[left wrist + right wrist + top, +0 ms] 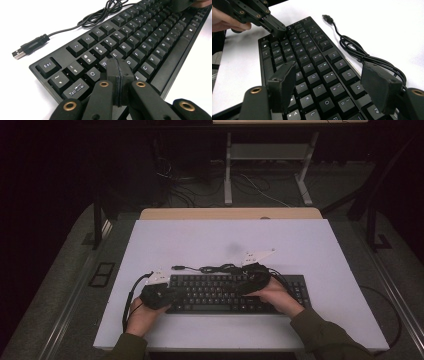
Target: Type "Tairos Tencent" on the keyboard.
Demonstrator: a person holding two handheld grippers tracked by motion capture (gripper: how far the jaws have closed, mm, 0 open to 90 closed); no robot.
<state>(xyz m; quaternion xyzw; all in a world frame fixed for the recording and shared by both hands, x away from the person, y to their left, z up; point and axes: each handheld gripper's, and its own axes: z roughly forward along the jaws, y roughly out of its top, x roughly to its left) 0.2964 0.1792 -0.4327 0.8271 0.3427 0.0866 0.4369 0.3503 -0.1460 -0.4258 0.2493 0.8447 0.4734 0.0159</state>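
A black keyboard (220, 295) lies on the white tabletop (210, 240), and its cable (215, 268) is bundled behind it with a loose USB plug (177, 267). My left gripper (174, 292) is shut with nothing between its jaws. Its joined tip (117, 68) sits low over the letter keys at the left end of the keyboard (140, 42), near W and S. The right gripper view shows that left gripper (277, 28) with its tip down on the keys. My right gripper (330, 86) is open above the keys of the keyboard's right half (312, 65).
The USB plug (18, 53) and the coiled cable (359, 53) lie on the bare white surface just behind the keyboard. A wooden table edge (230, 213) borders the far side. Beyond it are desk legs (228, 175) and floor cables.
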